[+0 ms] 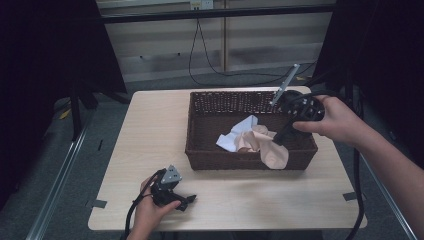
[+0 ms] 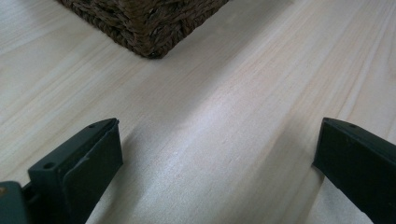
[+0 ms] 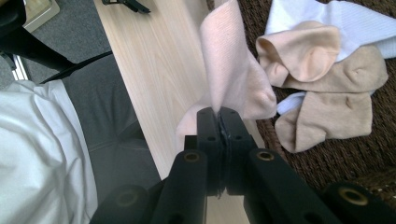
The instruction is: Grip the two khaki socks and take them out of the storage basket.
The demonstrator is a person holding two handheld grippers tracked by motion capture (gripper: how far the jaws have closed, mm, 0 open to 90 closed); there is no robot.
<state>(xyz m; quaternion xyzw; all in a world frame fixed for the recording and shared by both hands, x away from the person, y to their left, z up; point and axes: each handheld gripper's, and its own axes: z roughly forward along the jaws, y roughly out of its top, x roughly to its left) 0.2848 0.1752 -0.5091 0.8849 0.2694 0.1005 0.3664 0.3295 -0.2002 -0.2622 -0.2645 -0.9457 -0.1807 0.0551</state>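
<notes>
So the right gripper [image 1: 281, 136] had its jaws pinched fully together on a pale pink sock [image 3: 233, 74], gripping it by a thin bit of fabric right at the edge. In the high view that sock [image 1: 275, 152] was draped over the near right rim of the wicker basket [image 1: 200, 150], hanging partly outside it, while the rest of the sock pile [image 1: 245, 137] (a white one, a couple of beige ones) sat inside on the basket floor.

The left gripper [image 1: 187, 201] was parked on the table [image 1: 150, 130] at the near left, well apart from the basket, jaws spread wide with nothing between them. In its own view you just got bare wood and a corner of the basket [image 2: 149, 28].

My take on doing this step well: it looked like a lift-out, and the grip was shallow, so I'd have gone slow and straight up until the toe cleared the rim. Wicker is snaggy, and dragging knit fabric sideways across it could tug the sock out of that thin pinch. I'd also have watched the beige sock [image 3: 327, 116] lying just beside it, since socks cling and one could ride along. Once clear, bring it over open table toward the near side, where the idle left gripper could take the other end.
</notes>
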